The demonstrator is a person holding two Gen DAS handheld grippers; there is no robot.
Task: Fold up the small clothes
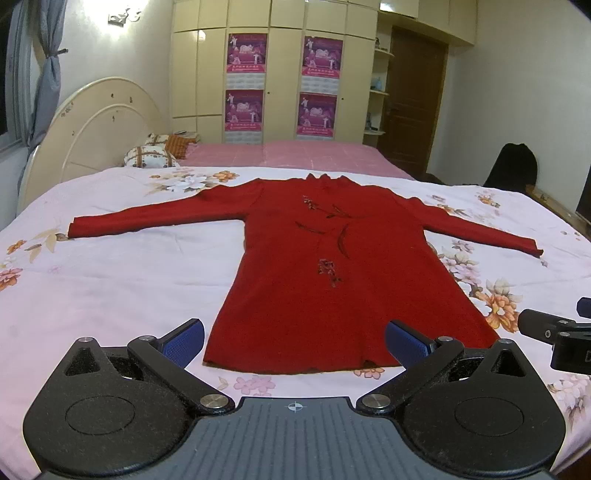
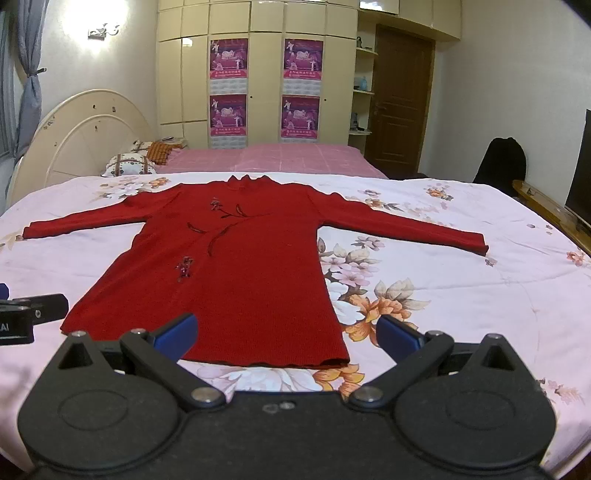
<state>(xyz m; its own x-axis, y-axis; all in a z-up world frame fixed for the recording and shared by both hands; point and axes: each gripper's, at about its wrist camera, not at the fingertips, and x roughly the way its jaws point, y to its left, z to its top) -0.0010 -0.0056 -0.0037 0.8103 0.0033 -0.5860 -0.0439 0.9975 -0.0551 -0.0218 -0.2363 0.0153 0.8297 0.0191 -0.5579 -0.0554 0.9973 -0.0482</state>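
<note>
Both grippers hovering spread and empty, I'm holding left gripper (image 1: 293,341) and right gripper (image 2: 284,338) at the hem | red knit dress (image 1: 325,266) lying flat, sleeves out, on floral bedsheet (image 1: 122,280) | folding not yet begun, every fold remaining

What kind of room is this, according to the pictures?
Most likely a home bedroom: a red garment lies flat on a bed with a floral sheet, with a curved headboard and tall wardrobes behind.

Warm indoor light, glare around the wall lamp (image 2: 103,29), sharp focus, strong fisheye bending with dark corners.
</note>
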